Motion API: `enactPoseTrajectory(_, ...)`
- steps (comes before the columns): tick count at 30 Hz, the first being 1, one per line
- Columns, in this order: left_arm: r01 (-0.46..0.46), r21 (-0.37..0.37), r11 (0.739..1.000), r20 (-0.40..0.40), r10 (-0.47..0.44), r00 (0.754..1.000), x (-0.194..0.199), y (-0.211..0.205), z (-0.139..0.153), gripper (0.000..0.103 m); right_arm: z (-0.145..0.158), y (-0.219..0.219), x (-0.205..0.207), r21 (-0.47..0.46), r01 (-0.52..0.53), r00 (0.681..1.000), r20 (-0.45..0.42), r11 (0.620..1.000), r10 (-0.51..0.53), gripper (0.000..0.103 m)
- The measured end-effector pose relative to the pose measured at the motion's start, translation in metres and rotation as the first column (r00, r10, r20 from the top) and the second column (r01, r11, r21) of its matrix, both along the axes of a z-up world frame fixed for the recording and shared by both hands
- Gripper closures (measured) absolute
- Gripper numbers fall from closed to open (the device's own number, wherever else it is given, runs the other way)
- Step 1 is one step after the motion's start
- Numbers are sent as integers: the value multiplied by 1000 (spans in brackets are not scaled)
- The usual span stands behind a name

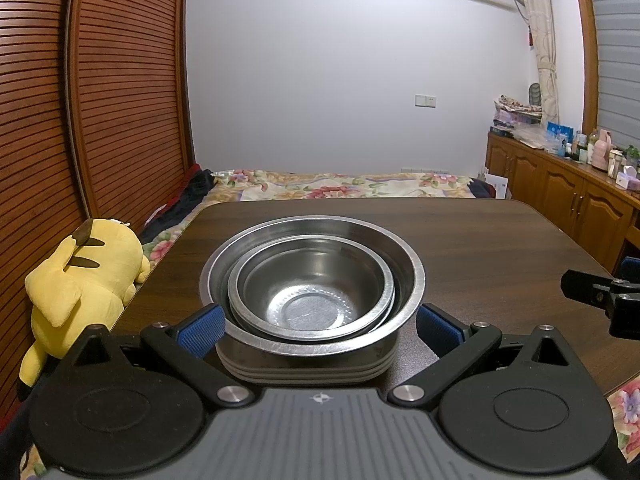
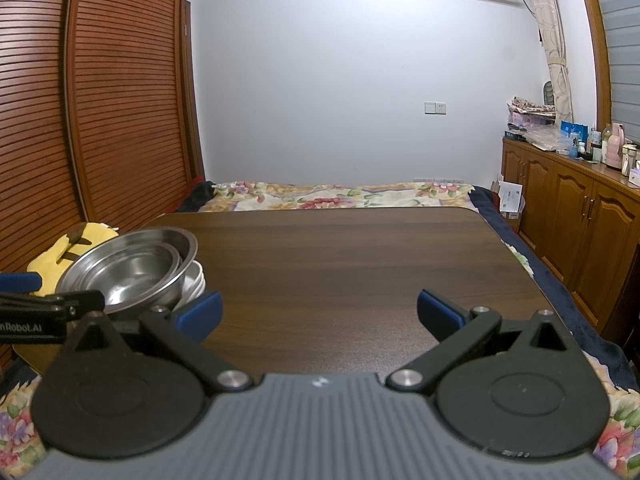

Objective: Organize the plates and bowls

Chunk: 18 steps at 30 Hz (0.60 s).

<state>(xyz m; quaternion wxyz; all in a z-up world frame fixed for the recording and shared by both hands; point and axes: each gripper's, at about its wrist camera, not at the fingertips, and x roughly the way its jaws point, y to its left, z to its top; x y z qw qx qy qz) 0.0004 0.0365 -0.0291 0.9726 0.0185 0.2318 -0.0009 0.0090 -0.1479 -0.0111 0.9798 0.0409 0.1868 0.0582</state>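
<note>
Nested steel bowls (image 1: 312,284) atop stacked plates (image 1: 308,372) on bench (image 1: 480,240), left side. Left gripper (image 1: 318,326) spread wide around stack, contact unclear; right gripper (image 2: 319,308) wide, empty. Plates mostly hidden.

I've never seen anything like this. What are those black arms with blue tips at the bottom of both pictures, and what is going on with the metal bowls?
Those are hand-held grippers, one in each of a person's hands; no robot arm is involved. Each carries a camera looking forward along its two fingers, so each picture is one gripper's own view. The left gripper is open, its blue pads on either side of a stack: a small steel bowl nested in a large steel bowl, on pale plates, all on a dark wooden table. It grips nothing yet. The right gripper is open too, over bare tabletop, with the stack to its left. A yellow plush toy lies beside the table.
</note>
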Motion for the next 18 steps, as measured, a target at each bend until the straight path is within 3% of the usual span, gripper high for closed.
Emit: enactPoseTrajectory(18,0,-1,1000,1,0,1000,0,0,1,0,-1,-1,0,2,1,1000,-1,1000,-1,0)
